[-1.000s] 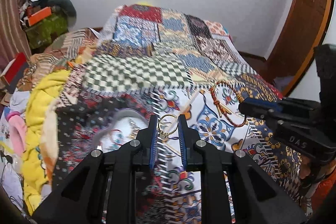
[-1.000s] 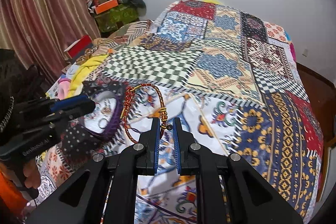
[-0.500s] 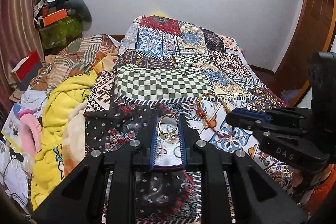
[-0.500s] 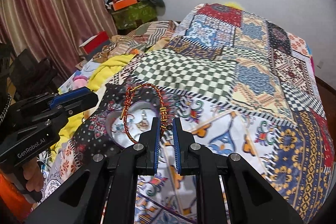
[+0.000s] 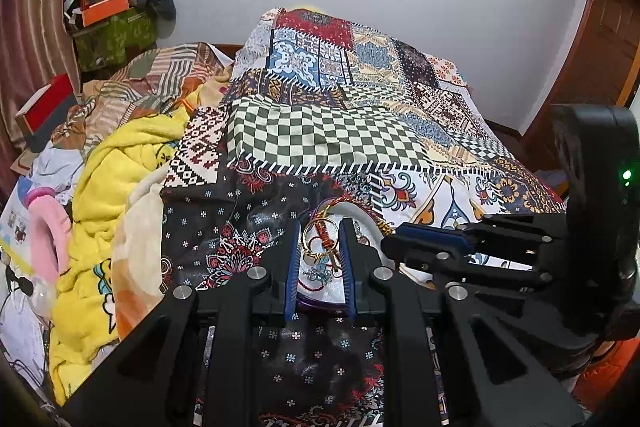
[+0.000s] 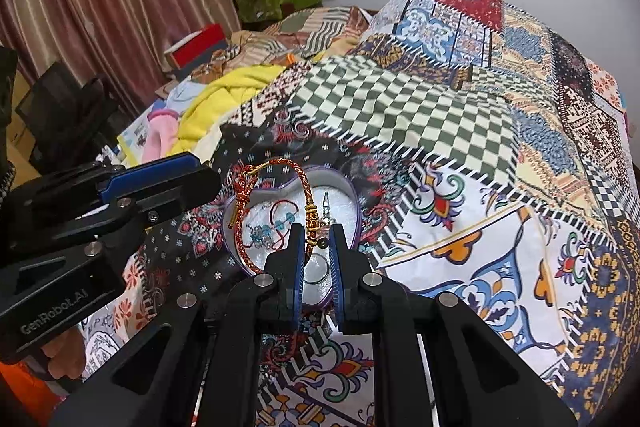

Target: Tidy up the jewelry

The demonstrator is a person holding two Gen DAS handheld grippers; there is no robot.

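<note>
Above the heart-shaped box (image 6: 352, 203), left gripper (image 5: 320, 247) pinches a gold ring (image 5: 318, 233); right gripper (image 6: 316, 243) clamps a braided bracelet (image 6: 306, 183).

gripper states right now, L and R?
Left gripper: shut on the gold ring, over the heart-shaped box.
Right gripper: shut on the red-gold cord bracelet.

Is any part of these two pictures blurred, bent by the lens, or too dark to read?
Left wrist view: sharp centre, the door frame bends with the fisheye, corners black, a green lamp glares on the other hand-held gripper. Right wrist view: the curtain curves, the heart-shaped box is evenly lit, no motion blur.
</note>
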